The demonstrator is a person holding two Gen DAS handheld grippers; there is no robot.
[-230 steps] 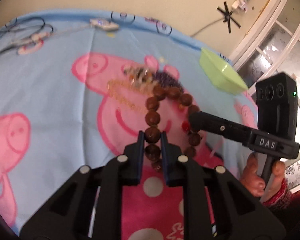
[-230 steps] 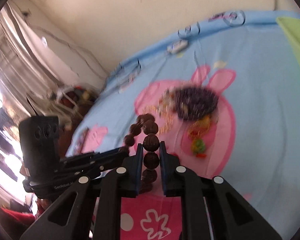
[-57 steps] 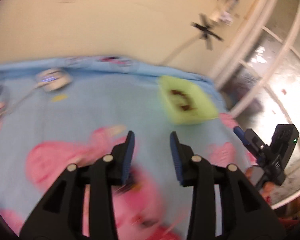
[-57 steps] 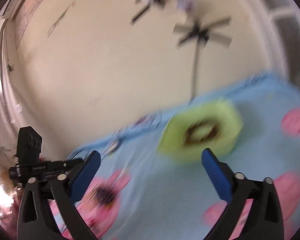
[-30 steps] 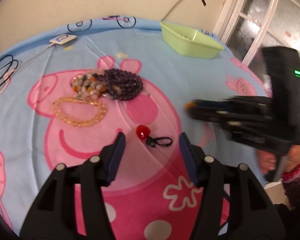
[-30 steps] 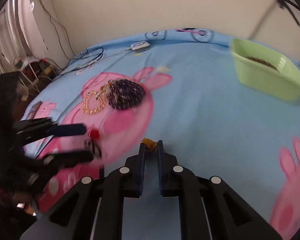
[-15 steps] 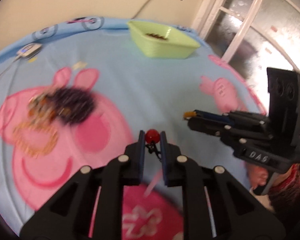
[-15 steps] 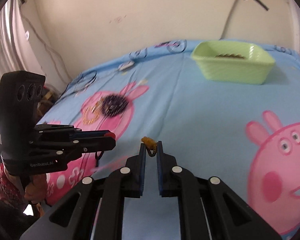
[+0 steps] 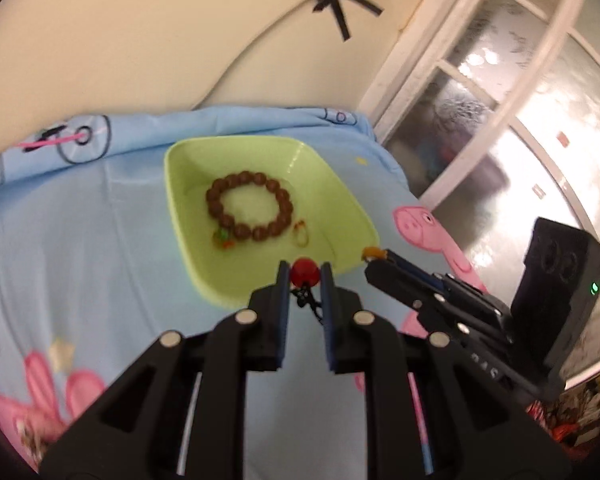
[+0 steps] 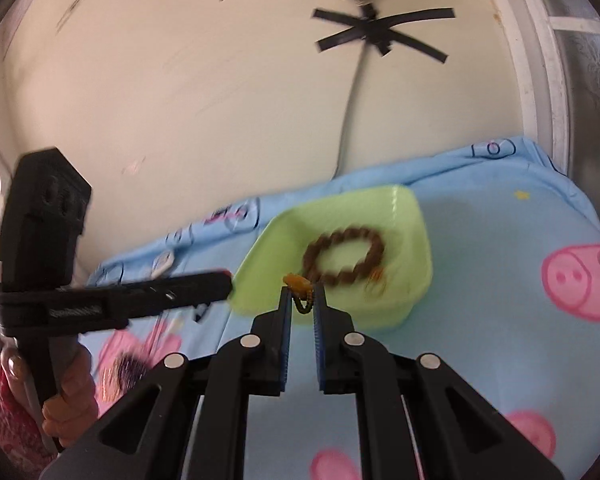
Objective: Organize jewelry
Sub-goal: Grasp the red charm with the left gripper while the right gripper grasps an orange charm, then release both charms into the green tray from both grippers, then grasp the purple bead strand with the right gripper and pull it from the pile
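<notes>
Now I am carrying two small pieces toward the green tray. My left gripper is pinching a red bead charm at its tips, its dark clasp dangling between the fingers; the jaws have just been easing apart a little, yet the bead is sitting between the pads. My right gripper is clenched on a tiny orange charm, its loop hanging below. Both are hovering at the tray's near rim, not over its floor yet. The brown bracelet is already lying inside with a couple of small bits beside it. To do this well, I am thinking I should bring each tip past the rim, over a bare part of the floor, lower it, and only then let go, one hand at a time, so nothing bounces onto the blue sheet.
</notes>
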